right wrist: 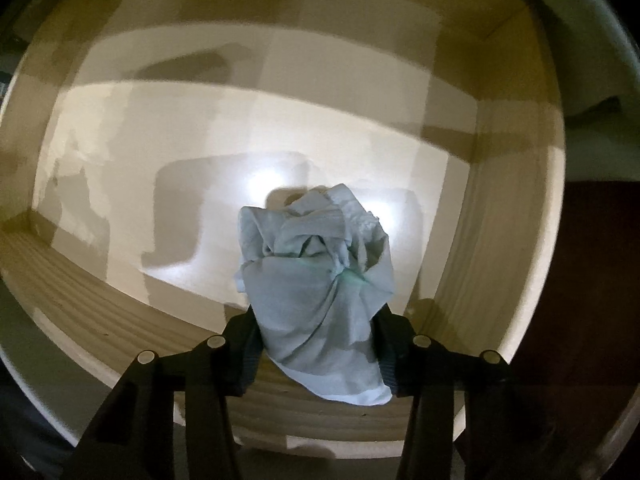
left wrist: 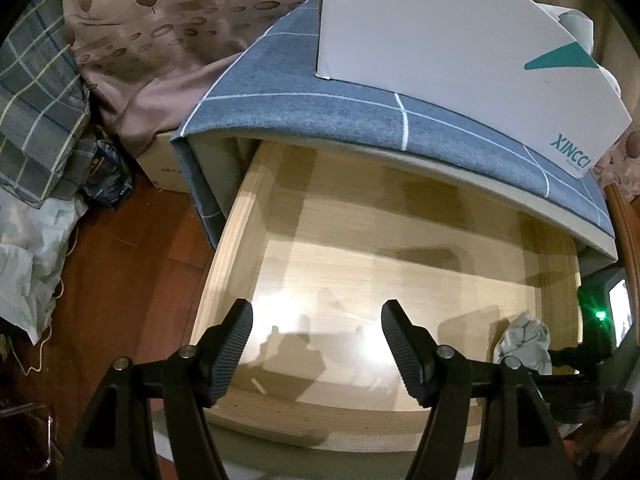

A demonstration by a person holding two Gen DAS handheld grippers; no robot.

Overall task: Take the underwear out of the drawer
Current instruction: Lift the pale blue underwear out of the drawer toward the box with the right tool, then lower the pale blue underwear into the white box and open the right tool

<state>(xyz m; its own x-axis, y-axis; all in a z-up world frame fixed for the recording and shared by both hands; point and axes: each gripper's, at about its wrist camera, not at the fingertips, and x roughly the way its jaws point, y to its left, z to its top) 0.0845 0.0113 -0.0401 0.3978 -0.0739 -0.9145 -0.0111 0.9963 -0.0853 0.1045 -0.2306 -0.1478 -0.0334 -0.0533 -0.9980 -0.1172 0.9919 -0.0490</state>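
The pale wooden drawer (left wrist: 224, 264) stands pulled out of the cabinet, its floor bare. My left gripper (left wrist: 316, 320) is open and empty above the drawer's front edge. My right gripper (right wrist: 316, 320) is shut on a bunched pale grey-green underwear (right wrist: 316, 280), held above the drawer floor (right wrist: 180, 184) near its right wall. The same bundle (left wrist: 524, 340) shows at the drawer's right side in the left wrist view, with the right gripper's body (left wrist: 580, 356) behind it.
A grey checked cloth (left wrist: 320, 116) covers the cabinet top, with a white XINCCI box (left wrist: 460, 52) on it. A cardboard box (left wrist: 164, 160), plaid fabric (left wrist: 36, 120) and a pale plastic bag (left wrist: 28, 256) lie left on the red-brown floor (left wrist: 120, 280).
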